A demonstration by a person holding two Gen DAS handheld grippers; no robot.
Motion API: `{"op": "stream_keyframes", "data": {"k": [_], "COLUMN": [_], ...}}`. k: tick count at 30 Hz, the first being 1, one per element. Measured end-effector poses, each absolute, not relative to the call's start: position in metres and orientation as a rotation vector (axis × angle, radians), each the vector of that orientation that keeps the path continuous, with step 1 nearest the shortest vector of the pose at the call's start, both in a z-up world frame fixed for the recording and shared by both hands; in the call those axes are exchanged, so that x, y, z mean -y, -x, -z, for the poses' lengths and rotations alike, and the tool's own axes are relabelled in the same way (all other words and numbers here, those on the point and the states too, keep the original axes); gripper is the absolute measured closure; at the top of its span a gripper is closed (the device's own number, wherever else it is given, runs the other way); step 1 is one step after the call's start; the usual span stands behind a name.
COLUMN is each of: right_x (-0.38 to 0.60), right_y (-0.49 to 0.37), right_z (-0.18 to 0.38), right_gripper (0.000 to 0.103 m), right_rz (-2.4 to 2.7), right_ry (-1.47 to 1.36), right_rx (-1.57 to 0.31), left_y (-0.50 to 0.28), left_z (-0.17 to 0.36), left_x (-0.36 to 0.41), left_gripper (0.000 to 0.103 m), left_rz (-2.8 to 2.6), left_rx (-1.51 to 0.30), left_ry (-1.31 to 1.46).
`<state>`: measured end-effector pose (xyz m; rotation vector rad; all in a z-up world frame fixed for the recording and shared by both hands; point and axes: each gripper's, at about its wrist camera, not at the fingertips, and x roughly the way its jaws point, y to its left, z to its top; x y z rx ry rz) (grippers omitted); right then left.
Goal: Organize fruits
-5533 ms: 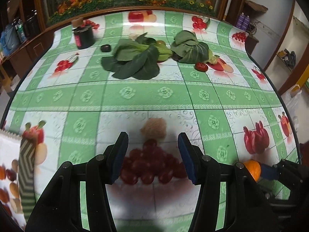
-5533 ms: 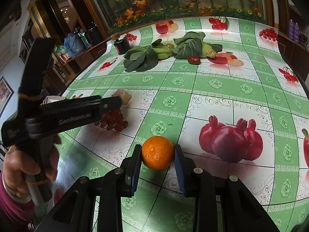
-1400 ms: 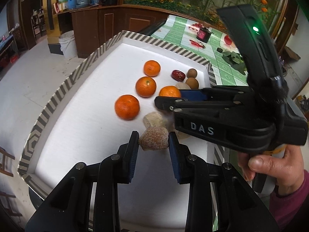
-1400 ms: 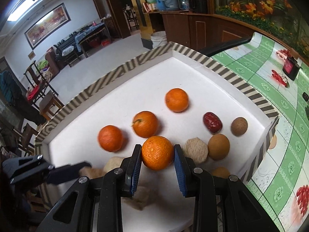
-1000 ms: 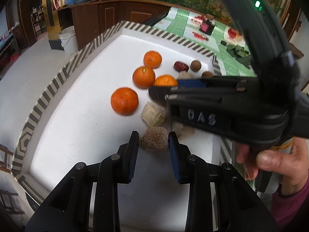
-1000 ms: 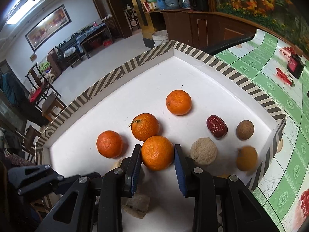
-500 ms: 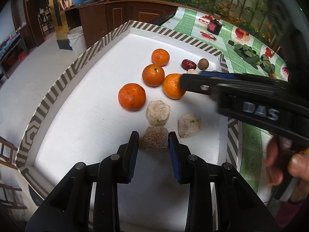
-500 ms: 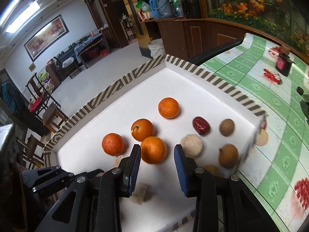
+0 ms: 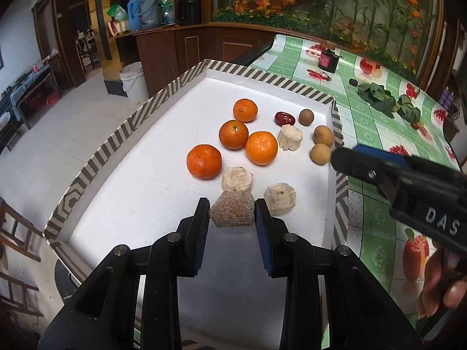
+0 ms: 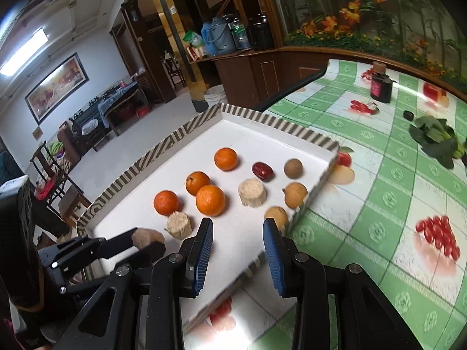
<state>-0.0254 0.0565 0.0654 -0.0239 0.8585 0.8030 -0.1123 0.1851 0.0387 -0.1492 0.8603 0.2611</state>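
Observation:
A white tray (image 9: pixel 163 175) with a striped rim holds several oranges, a red date (image 9: pixel 284 118), brown round fruits and pale rough chunks. My left gripper (image 9: pixel 232 215) is shut on a brown rough chunk (image 9: pixel 232 213), held low over the tray's near part. My right gripper (image 10: pixel 238 233) is open and empty, above the tray's near right edge. The orange (image 10: pixel 210 200) it let go of lies on the tray beside two other oranges. The right gripper also shows at the right of the left wrist view (image 9: pixel 408 180).
The tray (image 10: pixel 277 129) sits at the end of a table with a green checked fruit-print cloth (image 10: pixel 394 204). Leafy greens (image 10: pixel 435 140) and a dark jar (image 10: pixel 381 87) lie further along the table. The floor drops away to the tray's left.
My right gripper opened, left the orange on the tray and drew back up and to the right. My left gripper still holds the brown chunk in nearly the same place.

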Motion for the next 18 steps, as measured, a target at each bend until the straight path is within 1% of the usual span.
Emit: {"op": "stream_keyframes", "data": {"k": [4,9,18], "right_x": [-0.047,-0.038,-0.029], "right_y": [0.033,0.04,0.048], "right_z": [-0.064,-0.064,-0.062], "right_gripper": [0.069,0.069,0.069], "right_rz": [-0.797,-0.796,-0.795], "right_ry": [0.007,0.002,-0.001], "right_rx": [-0.855,-0.848,-0.846], "left_y": [0.115,0.12,0.124], "left_z": [-0.041,-0.046,-0.053], "left_x": [-0.181,-0.171,-0.165], "left_gripper": [0.072,0.072,0.072], "left_rz": [-0.26,-0.312,-0.297], "left_rx": [-0.851,-0.827,-0.813], "left_ry": [0.154,0.089,0.11]}}
